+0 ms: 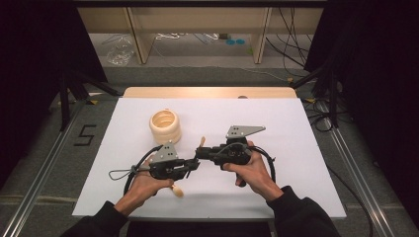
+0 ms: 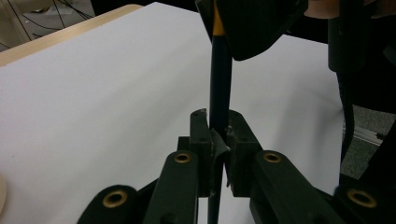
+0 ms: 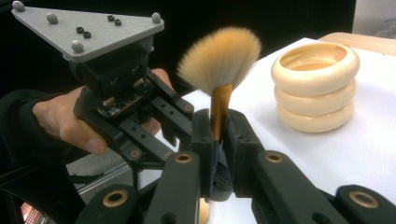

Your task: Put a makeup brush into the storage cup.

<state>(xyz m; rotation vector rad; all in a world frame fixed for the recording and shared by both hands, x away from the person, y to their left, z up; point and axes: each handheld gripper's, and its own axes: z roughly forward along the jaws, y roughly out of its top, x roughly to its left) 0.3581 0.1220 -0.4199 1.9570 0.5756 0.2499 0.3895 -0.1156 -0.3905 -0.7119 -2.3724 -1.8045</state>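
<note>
Both claws clench one brush (image 3: 219,65) above the white desk (image 1: 296,143), its long axis running 1-to-7 o'clock, left claw (image 1: 191,165) on the dark handle, right claw (image 1: 201,152) at the gold collar by the bristles.

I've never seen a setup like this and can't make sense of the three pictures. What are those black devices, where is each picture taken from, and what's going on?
A person sits at a white table and holds a hand-operated grasping tool in each hand. The high view looks down from above; the other two pictures come from small cameras riding on each tool, looking along its black jaws.

Both tools grip one makeup brush. The left tool is shut on its dark handle. The right tool is shut near the golden ferrule, just below the fan of bristles.

Also on the table stands a cream ribbed round holder, apart from the tools.
</note>
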